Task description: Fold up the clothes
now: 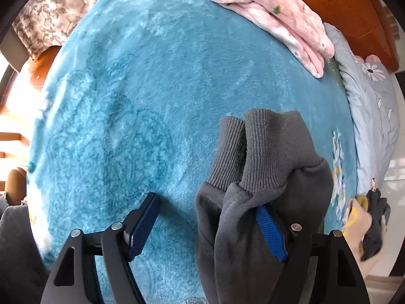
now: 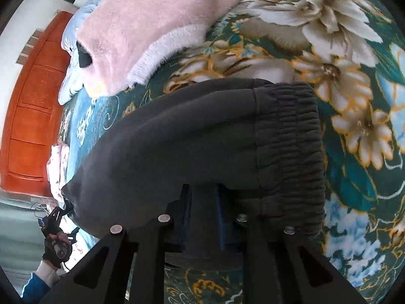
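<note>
Grippers come first, and we hold one in each hand. Our left gripper (image 1: 210, 224) has its fingers spread wide apart, and the dark gray pants (image 1: 253, 190) hang over just one finger (image 1: 270, 230), so nothing is pinched. Two ribbed cuffs (image 1: 243, 147) stick up from the pants, side by side. The lower part of the pants is cut off at the bottom edge of the left view.

Our right gripper (image 2: 202, 217) has its fingers close together under the pants, near the stretchy waistband (image 2: 288, 152). The cloth hides the tips, so we cannot tell if they are squeezing it.

The pants lie on a big fuzzy blue blanket (image 1: 139, 101) with large cream flowers (image 2: 316, 25) on it. Beyond the pants, on the blanket, sits a folded pink fleece (image 1: 273, 20). A fluffy pink garment (image 2: 152, 25) also lies beyond the pants in the right view. We cannot say if these two are the same thing. A gray flowered quilt (image 1: 372, 106) lies beside the blanket's edge. Past the pink fleece stands orange wooden furniture (image 2: 33, 116). A flowery curtain (image 1: 50, 12) hangs far from the pants. Our gloved left hand (image 2: 57, 247) shows small near the pants' far end.
</note>
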Demonstrator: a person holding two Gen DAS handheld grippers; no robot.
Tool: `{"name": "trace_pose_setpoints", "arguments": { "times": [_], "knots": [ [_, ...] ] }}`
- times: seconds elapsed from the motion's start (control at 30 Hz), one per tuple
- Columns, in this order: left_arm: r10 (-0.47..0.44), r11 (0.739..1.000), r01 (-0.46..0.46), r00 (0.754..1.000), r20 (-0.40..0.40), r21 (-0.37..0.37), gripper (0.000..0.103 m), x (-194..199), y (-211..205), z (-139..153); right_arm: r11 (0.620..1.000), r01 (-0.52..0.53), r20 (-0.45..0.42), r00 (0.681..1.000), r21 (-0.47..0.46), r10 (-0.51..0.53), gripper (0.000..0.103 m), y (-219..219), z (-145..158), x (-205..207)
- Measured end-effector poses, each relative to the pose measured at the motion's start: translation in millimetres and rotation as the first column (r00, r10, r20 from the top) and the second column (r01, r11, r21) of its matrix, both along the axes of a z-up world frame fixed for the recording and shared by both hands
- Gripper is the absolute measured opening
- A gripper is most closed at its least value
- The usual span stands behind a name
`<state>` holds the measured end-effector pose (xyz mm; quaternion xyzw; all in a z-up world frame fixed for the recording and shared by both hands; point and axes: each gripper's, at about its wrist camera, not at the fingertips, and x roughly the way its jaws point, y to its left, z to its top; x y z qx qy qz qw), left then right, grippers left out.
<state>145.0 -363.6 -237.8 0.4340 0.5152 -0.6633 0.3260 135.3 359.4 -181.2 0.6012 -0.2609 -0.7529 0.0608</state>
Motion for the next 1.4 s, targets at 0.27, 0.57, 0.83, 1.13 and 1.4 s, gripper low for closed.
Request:
{"name": "trace_pose_setpoints", "arguments": {
  "times": [0.27, 0.57, 0.83, 1.13, 1.4],
  "knots": [
    [-0.048, 0.999, 0.048, 0.995, -0.088, -0.003, 0.031, -19.9, 6.3, 3.0, 0.999, -0.020, -0.003, 1.000, 0.034, 0.020, 0.033, -11.7, 3.2, -2.7],
    [-0.127, 0.989, 0.109, 0.969, -0.214, -0.096, 0.020, -36.7, 23.6, 52.6, 1.000, -0.010, -0.014, 1.000, 0.023, 0.010, 0.033, -13.0, 13.3, 2.1],
    [-0.712, 0.669, 0.549, 0.666, -0.221, -0.501, 0.020, -82.4, 143.0, 156.9, 1.000, -0.019, -0.052, 0.998, -0.007, 0.019, 0.034, -29.0, 21.6, -2.6],
    [-0.989, -0.075, 0.847, 0.004, 0.147, -0.527, 0.020, -60.2, 367.5, 117.2, 0.997, -0.069, -0.072, 0.995, -0.042, 0.065, 0.034, -56.2, 23.9, -10.1],
    [-0.929, -0.301, 0.890, -0.192, 0.318, -0.342, 0.023, -25.7, 418.1, 65.5, 0.993, -0.039, -0.038, 0.999, -0.113, 0.035, 0.034, -56.1, 12.9, -3.8]
  ]
}}
